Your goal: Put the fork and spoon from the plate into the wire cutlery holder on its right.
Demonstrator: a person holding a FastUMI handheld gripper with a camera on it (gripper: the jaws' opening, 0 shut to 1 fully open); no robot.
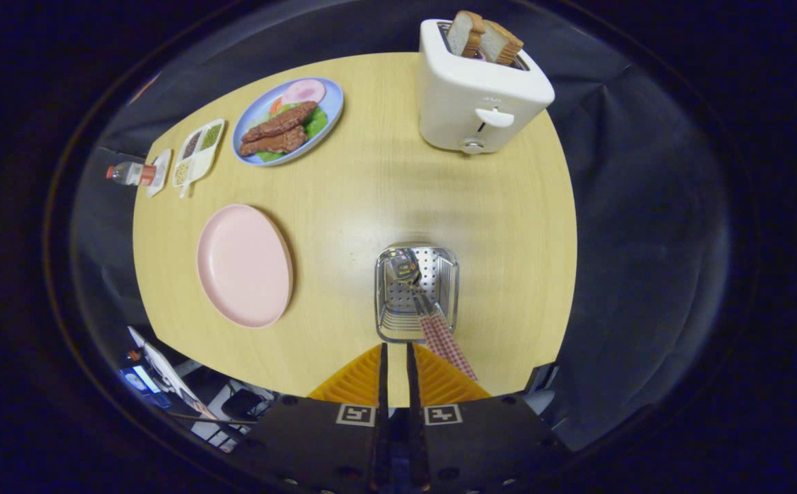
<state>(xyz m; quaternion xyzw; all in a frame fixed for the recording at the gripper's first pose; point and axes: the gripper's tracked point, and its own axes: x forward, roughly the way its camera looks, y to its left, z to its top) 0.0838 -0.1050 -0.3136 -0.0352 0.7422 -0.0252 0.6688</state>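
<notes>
The wire cutlery holder (417, 293) stands on the table just ahead of my fingertips, seen from above. Inside it are the fork and spoon, their metal heads (405, 266) down at the bottom. Their red-checked handles (445, 341) lean out over the holder's near rim, beside my right finger. To the holder's left lies the pink plate (244, 265) with nothing on it. My gripper (395, 346) hangs above the table's near edge. Its fingers are drawn together with only a thin slit between them, and they hold nothing.
A white toaster (477, 96) with two bread slices stands beyond the holder. At the far left are a blue plate of food (288, 121), a divided condiment tray (198, 151) and a small bottle (130, 173). The wooden table (371, 185) ends just under my fingers.
</notes>
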